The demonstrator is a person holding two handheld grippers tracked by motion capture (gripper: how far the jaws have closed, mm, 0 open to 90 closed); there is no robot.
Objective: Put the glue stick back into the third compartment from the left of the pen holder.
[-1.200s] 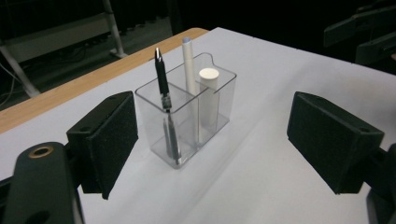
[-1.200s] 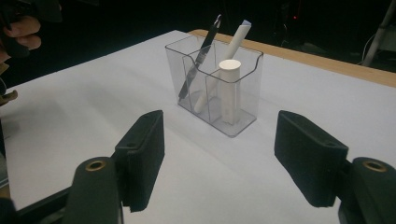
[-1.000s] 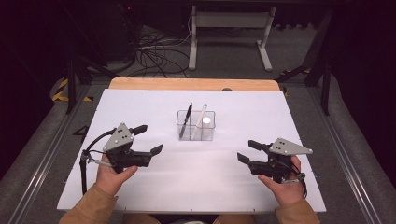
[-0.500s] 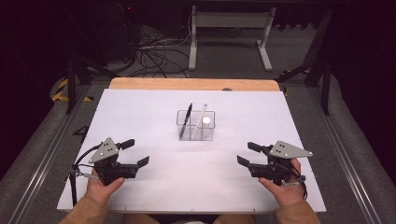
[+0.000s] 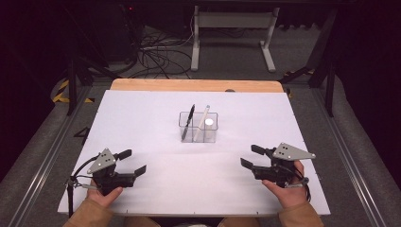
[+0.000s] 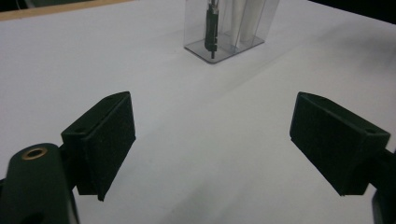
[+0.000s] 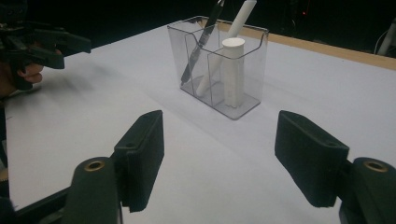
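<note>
A clear plastic holder (image 5: 212, 134) stands in the middle of the white table. In it are a black pen (image 5: 189, 120), a slanted white stick (image 5: 203, 118) and an upright white cylinder (image 5: 209, 124). My left gripper (image 5: 135, 161) is low over the near left of the table, open, with nothing between its jaws. My right gripper (image 5: 248, 156) is at the near right, also open and holding nothing. The left gripper view has my left gripper (image 6: 212, 140) facing the holder (image 6: 243, 44) from well back. In the right gripper view my right gripper (image 7: 219, 149) faces the holder (image 7: 252, 74), with the pen (image 7: 201, 42) leaning left.
The white sheet (image 5: 156, 113) covers the table up to a wooden strip (image 5: 194, 85) at the far edge. Metal rails (image 5: 42, 161) run along both sides. Beyond the table lie floor cables (image 5: 156, 49) and a white stand (image 5: 231, 28).
My left gripper has come down and back toward the near left corner of the table. The right gripper and the holder have stayed put.
</note>
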